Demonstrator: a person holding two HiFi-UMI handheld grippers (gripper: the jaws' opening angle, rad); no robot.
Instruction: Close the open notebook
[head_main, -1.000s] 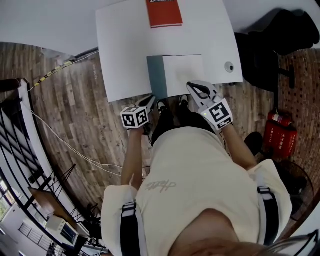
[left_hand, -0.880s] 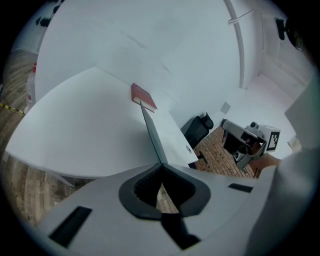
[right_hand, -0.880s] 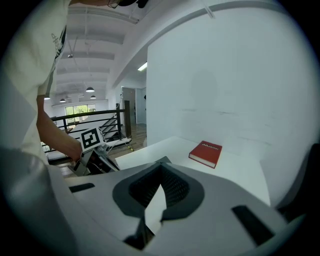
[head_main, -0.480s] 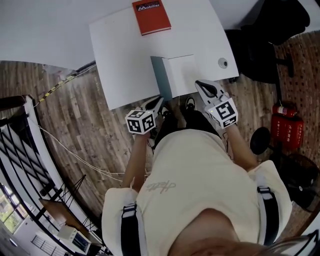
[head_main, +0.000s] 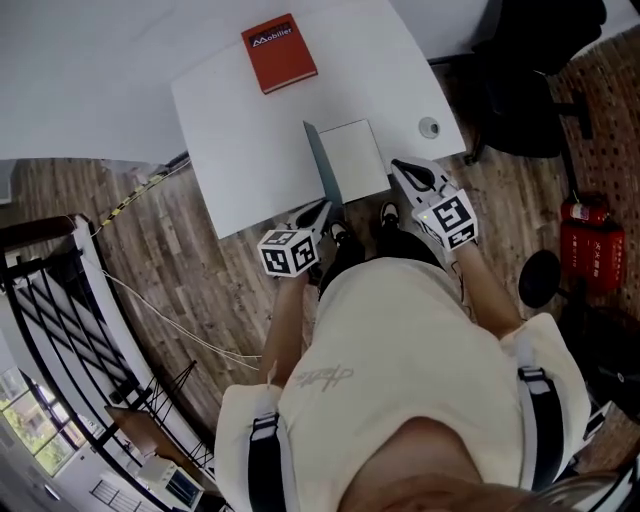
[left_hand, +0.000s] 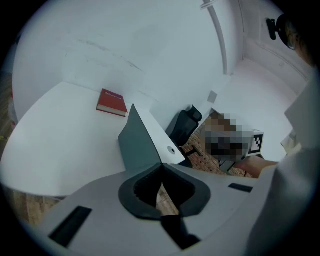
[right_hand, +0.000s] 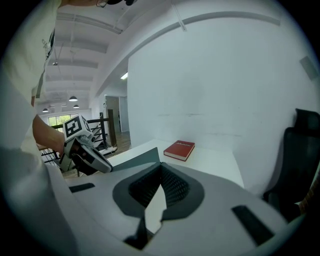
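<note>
The notebook lies at the near edge of the white table. Its white page is flat and its grey-teal cover stands tilted up on the left. In the left gripper view the cover rises straight from my jaw tips. My left gripper is at the cover's near corner, jaws together, apparently pinching it. My right gripper is shut by the page's near right corner, with nothing seen between its jaws. From the right gripper view the left gripper touches the cover's edge.
A red book lies at the table's far side. A round grommet sits near the right edge. A black chair and red extinguishers stand to the right, a railing to the left.
The cover has swung up from lying flat to a steep tilt, with the left gripper at its corner. The head view has shifted; the right gripper stays by the page.
</note>
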